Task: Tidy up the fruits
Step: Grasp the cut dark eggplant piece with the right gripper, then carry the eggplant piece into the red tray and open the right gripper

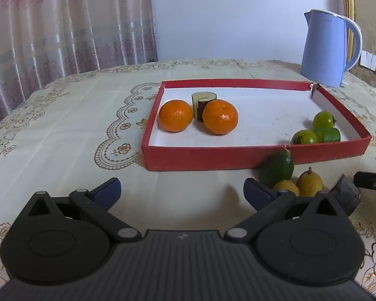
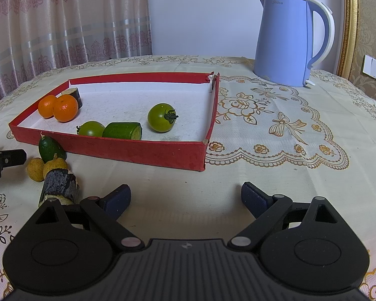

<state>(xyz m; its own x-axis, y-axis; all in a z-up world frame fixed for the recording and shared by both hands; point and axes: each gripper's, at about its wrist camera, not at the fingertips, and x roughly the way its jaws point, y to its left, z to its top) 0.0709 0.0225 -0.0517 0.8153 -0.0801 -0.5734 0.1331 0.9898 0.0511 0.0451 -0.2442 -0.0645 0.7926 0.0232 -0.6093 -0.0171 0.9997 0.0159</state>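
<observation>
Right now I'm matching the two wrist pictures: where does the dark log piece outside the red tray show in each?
Left wrist view: the dark log piece lies at the lower right, right of two yellow fruits.
Right wrist view: it lies at the lower left, just ahead of the right gripper's left finger.
Shared landmark: the blue kettle behind the red tray.

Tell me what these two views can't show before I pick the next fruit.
- Left wrist view: one small yellow fruit is partly hidden behind the left gripper finger.
- Left wrist view: the dark cut piece is partly covered by the gripper body.
- Right wrist view: that piece's near end sits behind the right gripper.
- Right wrist view: the far cut piece is half hidden by the oranges.
</observation>
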